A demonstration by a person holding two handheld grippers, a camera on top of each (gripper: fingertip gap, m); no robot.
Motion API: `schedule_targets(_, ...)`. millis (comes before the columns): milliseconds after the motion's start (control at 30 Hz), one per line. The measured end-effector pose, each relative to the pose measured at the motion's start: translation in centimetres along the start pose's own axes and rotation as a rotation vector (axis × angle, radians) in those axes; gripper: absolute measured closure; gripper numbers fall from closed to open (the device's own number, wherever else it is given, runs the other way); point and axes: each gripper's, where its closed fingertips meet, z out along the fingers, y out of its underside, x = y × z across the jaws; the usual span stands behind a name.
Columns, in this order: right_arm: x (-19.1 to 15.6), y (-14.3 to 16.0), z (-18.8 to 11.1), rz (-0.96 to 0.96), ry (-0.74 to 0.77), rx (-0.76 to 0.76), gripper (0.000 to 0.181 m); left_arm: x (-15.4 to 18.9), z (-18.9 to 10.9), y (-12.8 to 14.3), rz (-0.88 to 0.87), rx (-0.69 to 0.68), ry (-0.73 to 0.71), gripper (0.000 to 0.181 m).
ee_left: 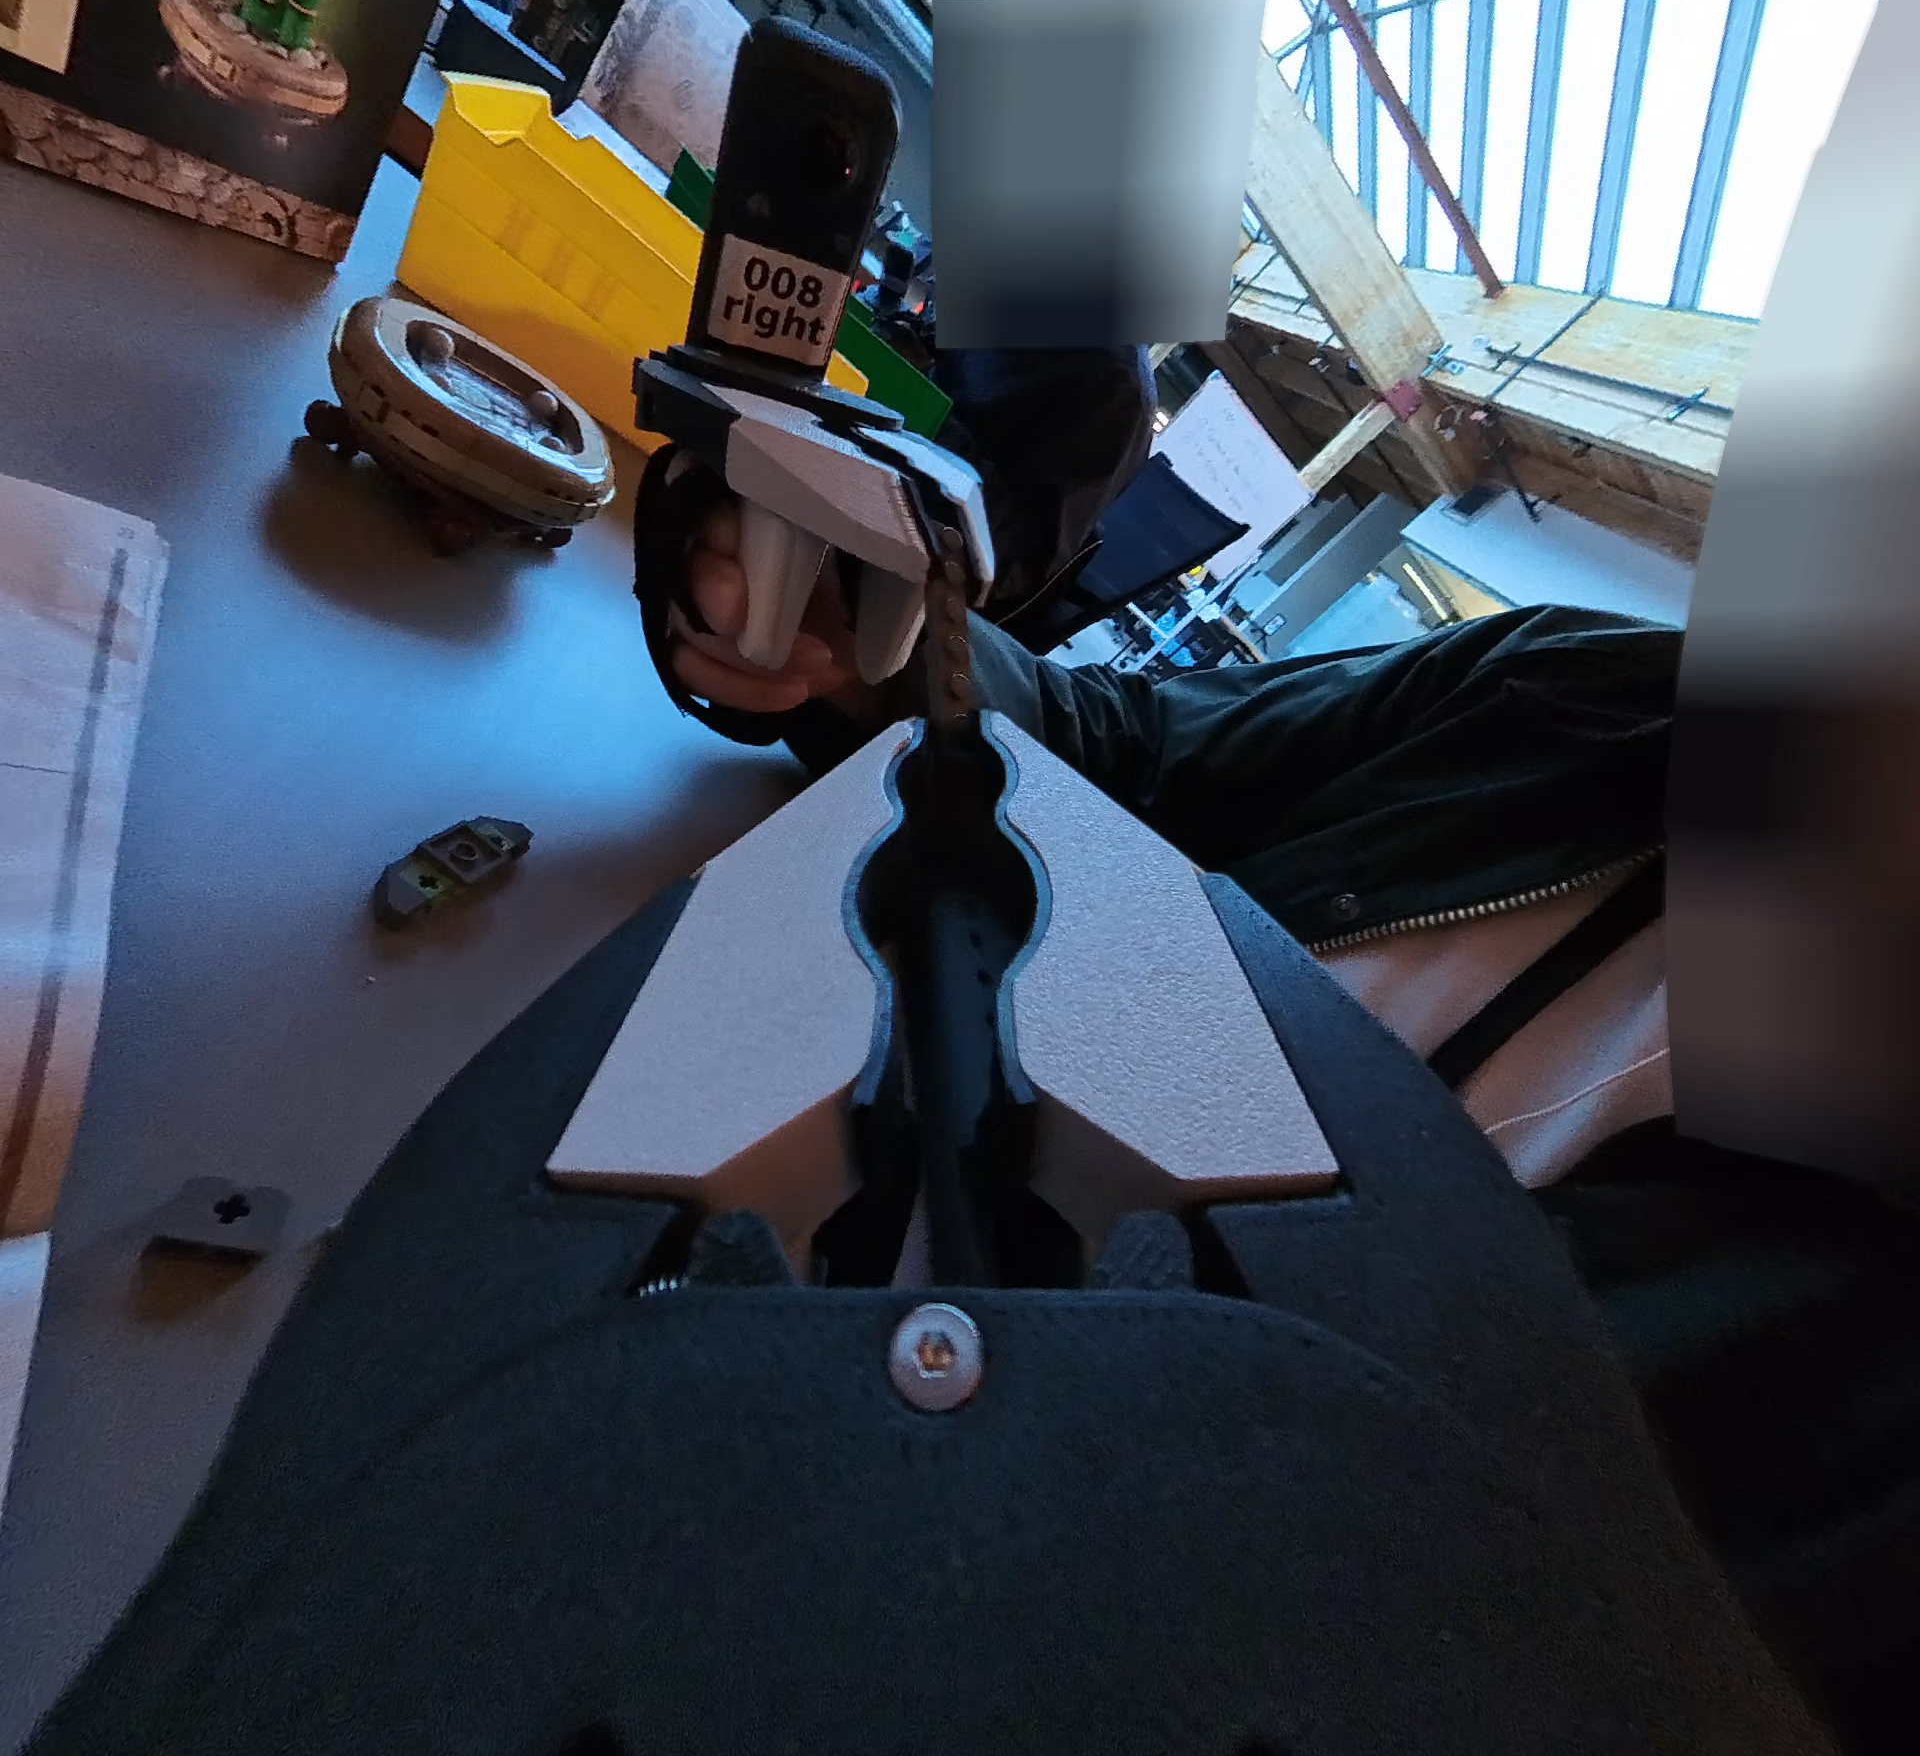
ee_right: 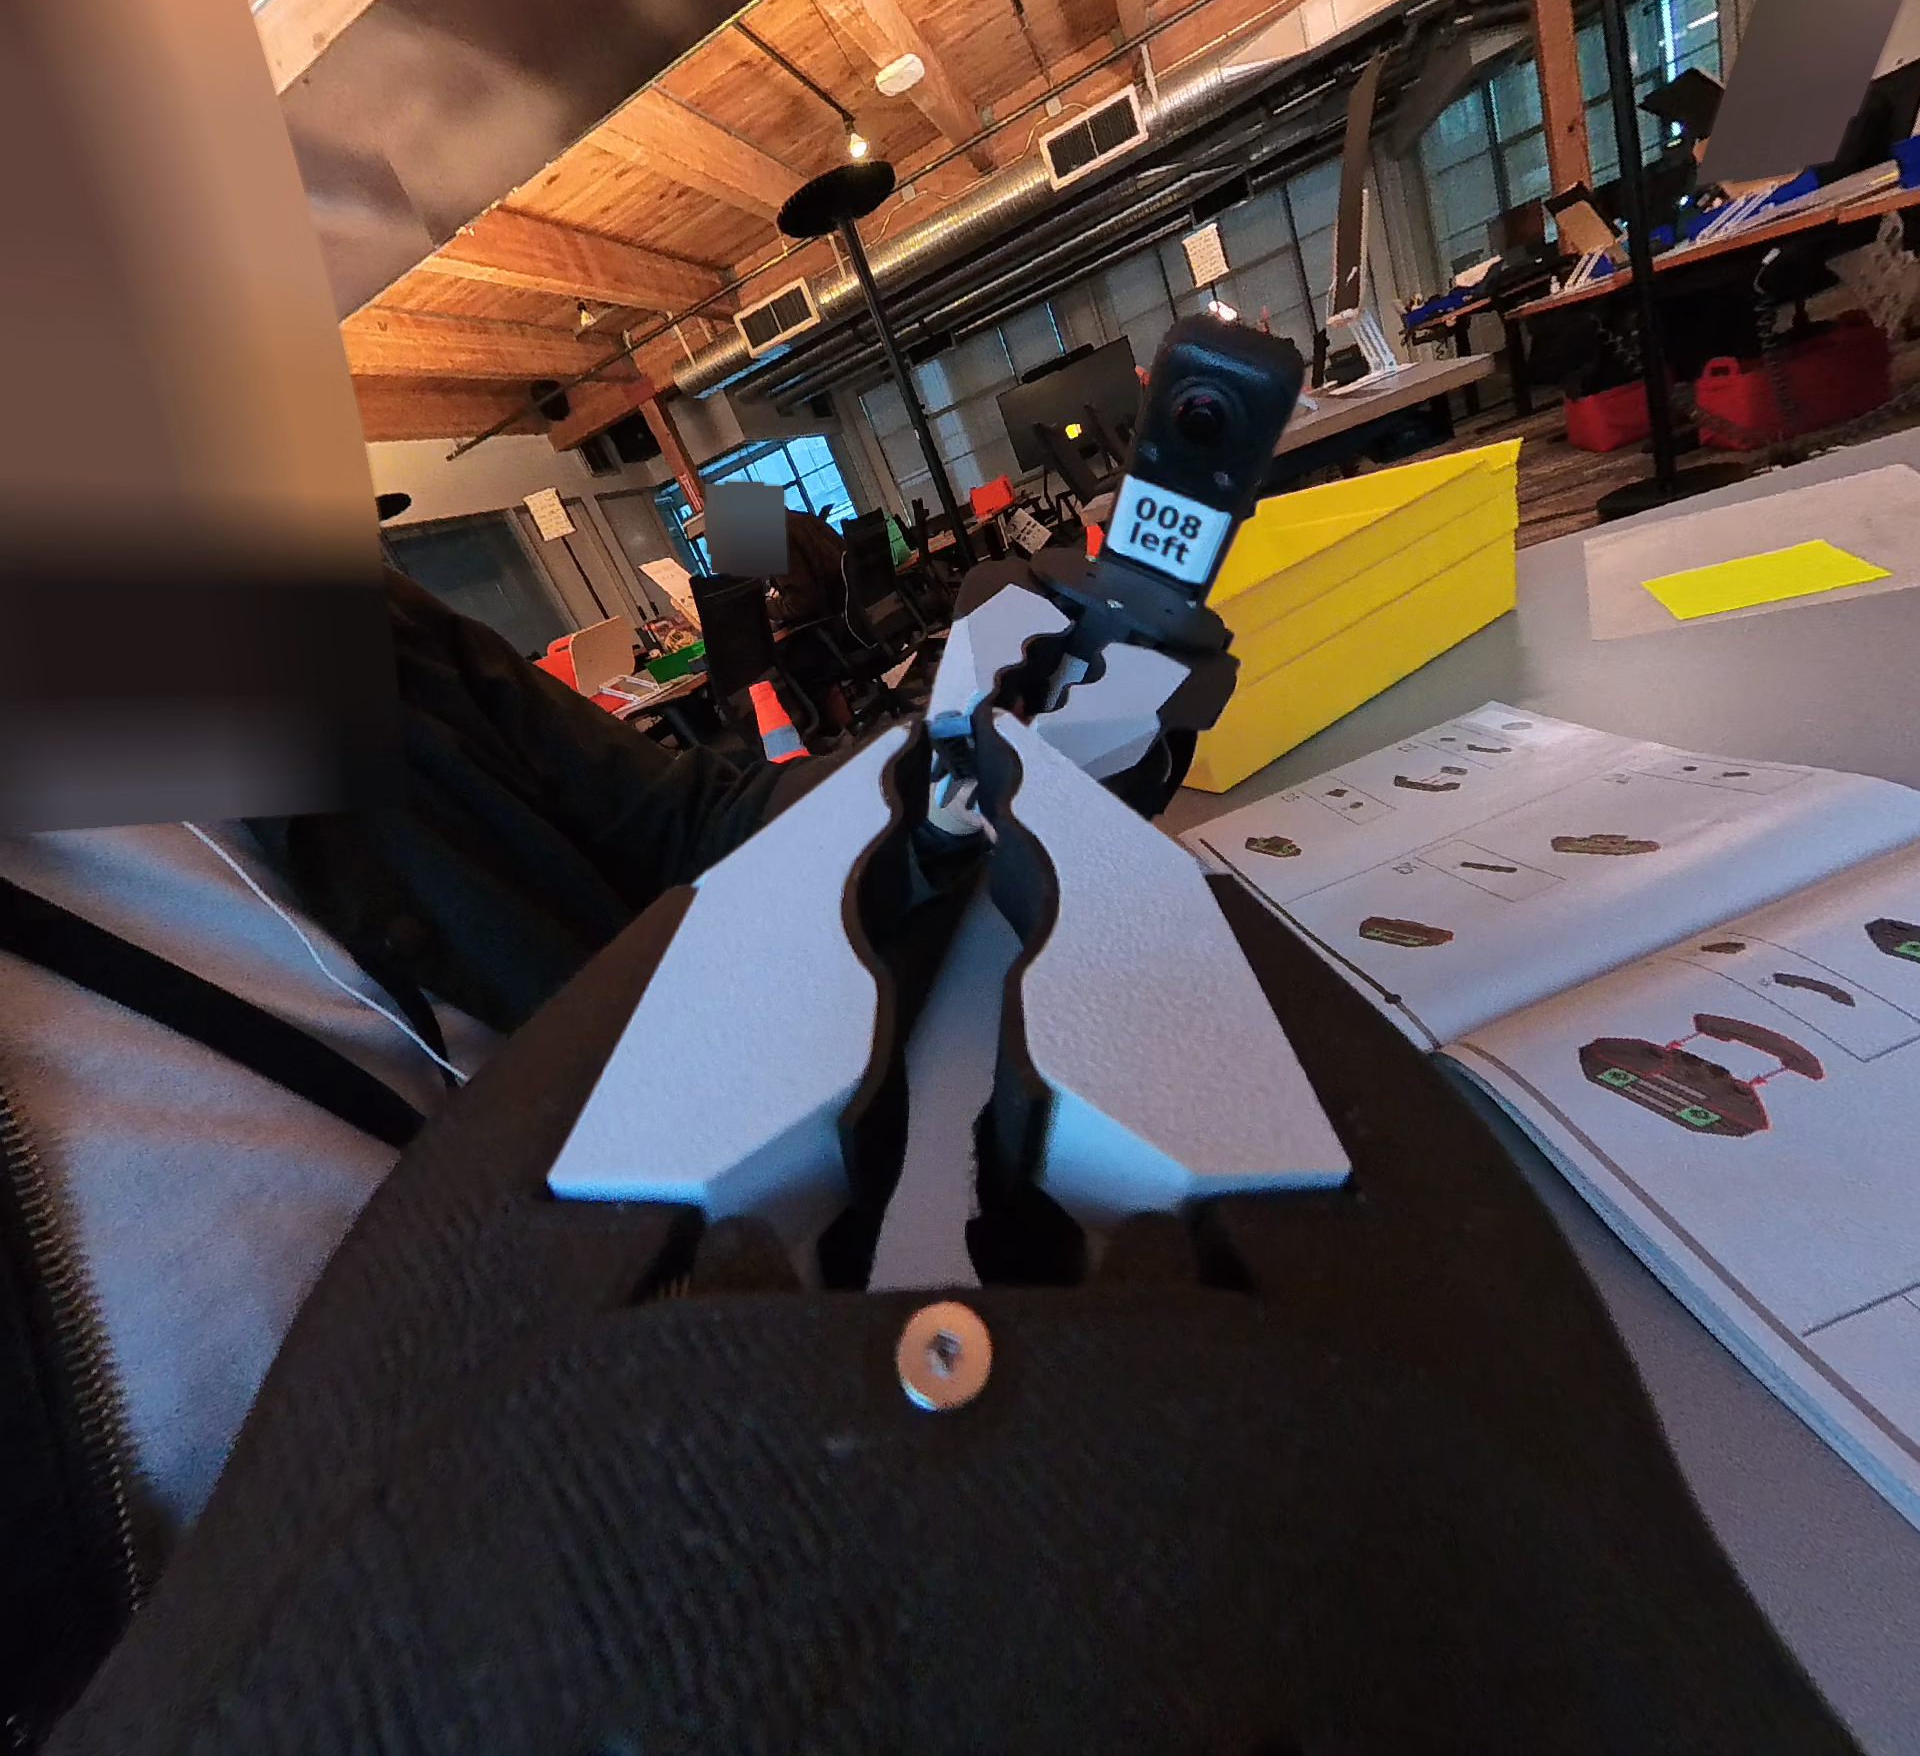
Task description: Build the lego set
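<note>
My left gripper [ee_left: 951, 735] is shut on a dark lego piece [ee_left: 958, 958] that runs back between its fingers. A thin dark studded strip [ee_left: 954, 641] rises from its tips to my right gripper [ee_left: 940, 553], which is shut on the strip's upper end. In the right wrist view my right gripper [ee_right: 951, 740] is shut, with a small grey and white part [ee_right: 954, 776] at its tips. It meets the left gripper [ee_right: 987, 698] tip to tip above the table's near edge. How the pieces join is hidden.
A round tan lego base [ee_left: 468, 428] stands on the grey table [ee_left: 312, 667] before a yellow bin [ee_left: 540, 220] and the set's box [ee_left: 208, 23]. Two small grey pieces [ee_left: 452, 870] [ee_left: 218, 1218] lie loose. The open instruction booklet [ee_right: 1610, 927] lies at the right. The grippers are tip to tip, or close to it.
</note>
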Motion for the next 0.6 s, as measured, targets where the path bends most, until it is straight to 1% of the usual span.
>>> schedule_targets(100,0.2,0.6,0.0,0.001,0.005,-0.038,0.175,-0.4,-0.2,0.4,0.009,-0.035,-0.034,0.176)
schedule_targets(200,0.7,1.5,0.0,-0.028,0.045,-0.097,0.173,-1.0,-0.5,1.0,0.007,-0.076,-0.082,0.175)
schedule_targets(333,1.2,2.3,0.0,-0.115,0.104,-0.157,0.161,-1.5,-1.1,1.2,-0.027,-0.086,-0.101,0.175)
schedule_targets(433,2.1,2.6,-0.3,-0.199,0.176,-0.196,0.155,-2.5,-1.7,1.6,0.012,-0.128,-0.185,0.175)
schedule_targets(467,2.4,2.7,-0.4,-0.245,0.208,-0.219,0.155,-2.9,-1.8,1.9,0.027,-0.147,-0.216,0.175)
schedule_targets(533,2.9,3.0,-0.6,-0.402,0.289,-0.282,0.158,-3.4,-2.0,2.5,0.051,-0.189,-0.257,0.175)
schedule_targets(600,2.9,3.1,-0.6,-0.651,0.374,-0.373,0.158,-3.7,-2.0,3.0,0.033,-0.219,-0.267,0.175)
